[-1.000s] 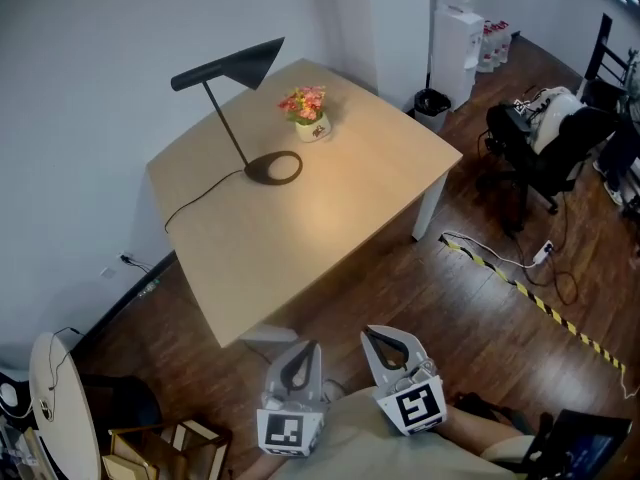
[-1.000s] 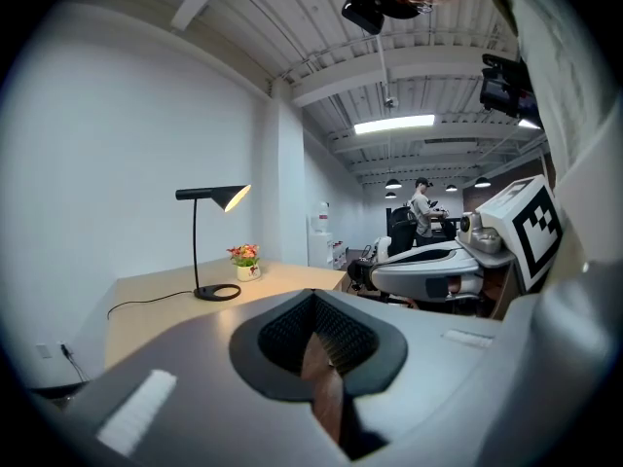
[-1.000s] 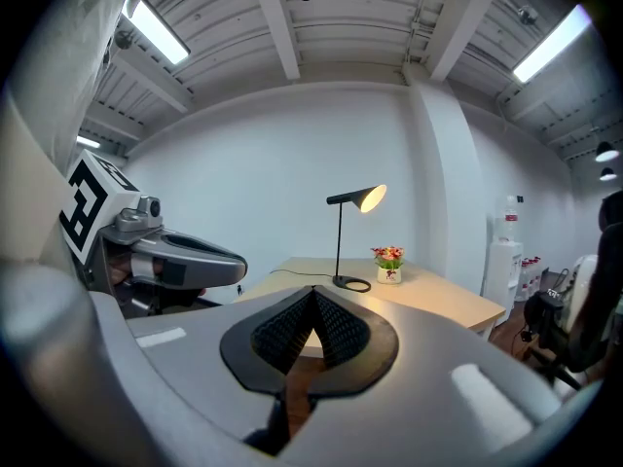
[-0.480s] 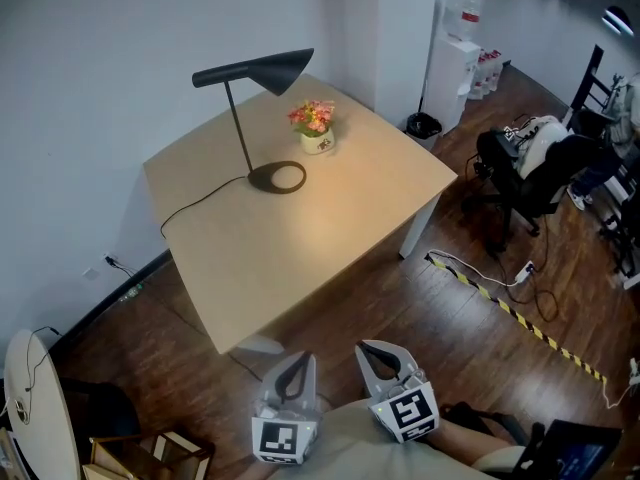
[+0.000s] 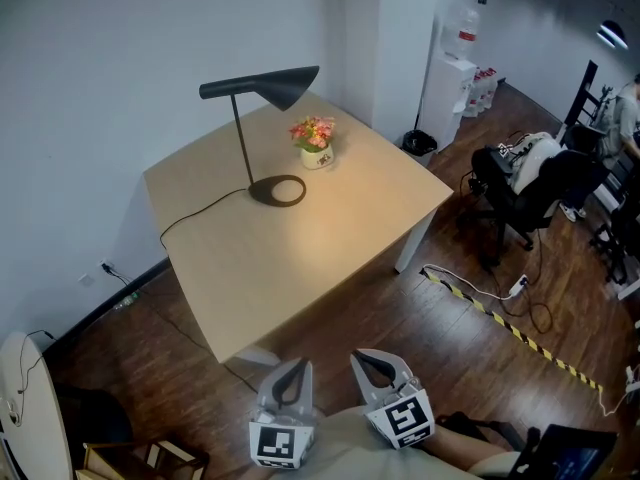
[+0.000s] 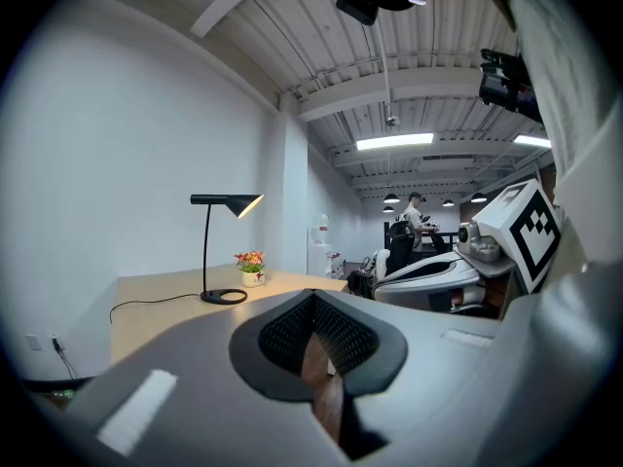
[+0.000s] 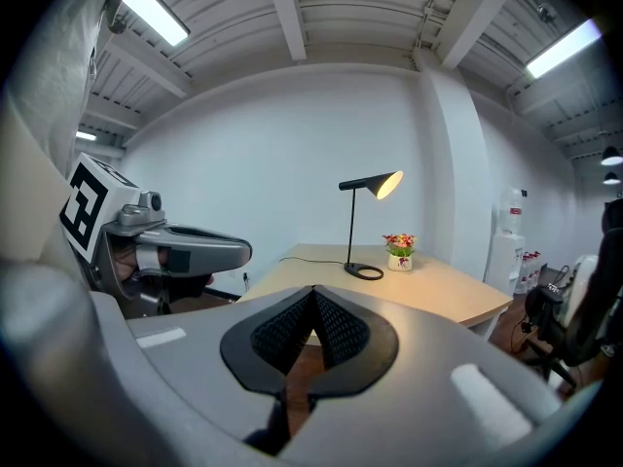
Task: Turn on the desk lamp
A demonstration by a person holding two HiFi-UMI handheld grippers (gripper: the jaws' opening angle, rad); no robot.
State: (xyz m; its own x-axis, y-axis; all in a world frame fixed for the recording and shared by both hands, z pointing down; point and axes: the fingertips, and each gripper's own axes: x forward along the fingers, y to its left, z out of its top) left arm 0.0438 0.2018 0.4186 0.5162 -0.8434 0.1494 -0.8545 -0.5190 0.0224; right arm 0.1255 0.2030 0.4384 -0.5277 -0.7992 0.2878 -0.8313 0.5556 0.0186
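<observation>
Grey left gripper [image 5: 291, 368] and right gripper [image 5: 378, 360] hang low at the body, fingers pressed together on nothing, likely just carried, well apart from the black cone-shade desk lamp [image 5: 268, 85], seemingly aglow, on the pale wooden counter [image 5: 300, 258] by a white wall [image 5: 120, 68], with dark plank floor [image 5: 450, 338].

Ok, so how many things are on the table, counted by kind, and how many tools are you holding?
desk lamp: 1
flower pot: 1
tools: 2 (left tool, right tool), not on the table
Total: 4
</observation>
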